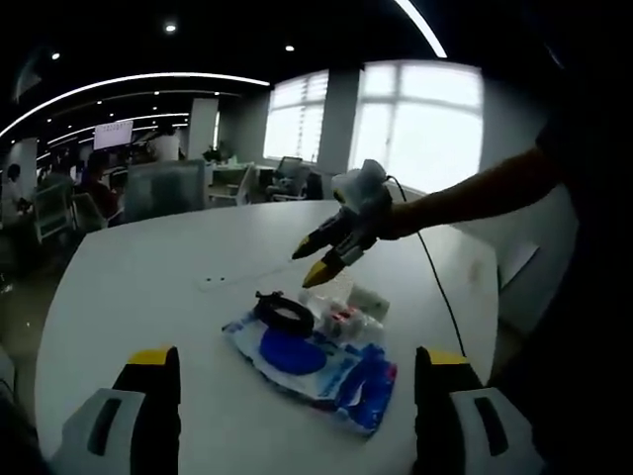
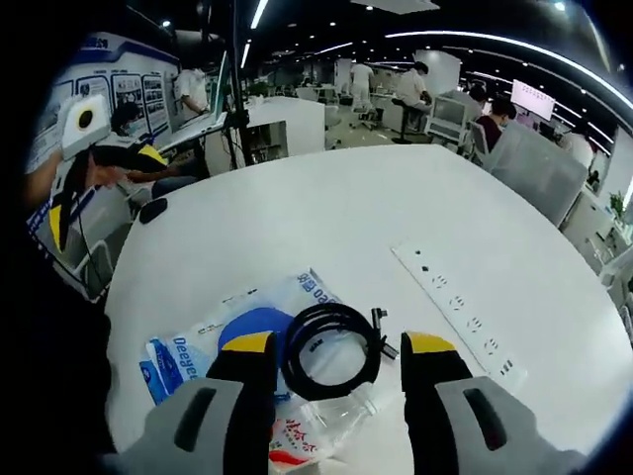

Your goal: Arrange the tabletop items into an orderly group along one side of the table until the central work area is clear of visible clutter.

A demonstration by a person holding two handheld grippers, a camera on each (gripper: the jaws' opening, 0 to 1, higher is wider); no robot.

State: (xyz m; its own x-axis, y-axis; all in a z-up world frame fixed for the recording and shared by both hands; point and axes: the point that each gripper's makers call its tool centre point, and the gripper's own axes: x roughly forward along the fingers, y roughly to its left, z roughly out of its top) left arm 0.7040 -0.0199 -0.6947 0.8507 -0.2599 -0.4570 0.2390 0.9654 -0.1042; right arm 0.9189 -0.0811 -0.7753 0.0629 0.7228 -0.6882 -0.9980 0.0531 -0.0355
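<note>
Right under the right hand-held gripper point(image 2: 336, 358), its 2 yellow-tipped jaws spread wide, sits 1 coiled black cable point(image 2: 331, 348), framed between the tips but not pinched. That coil lies on 1 blue-and-white plastic bag point(image 2: 203, 341), with 1 clear plastic bottle point(image 2: 331, 421) just beside it, low between the jaws. 1 white power strip point(image 2: 457, 309) lies flat on the white bench point(image 2: 326, 213), apart from the pile. Over in the left gripper view, the left hand-held gripper point(image 1: 297, 368) hangs open, touching nothing, short of the bag point(image 1: 315, 368) and cable point(image 1: 285, 312). Across the pile, the right hand-held gripper point(image 1: 321, 262) hovers just above it.
</note>
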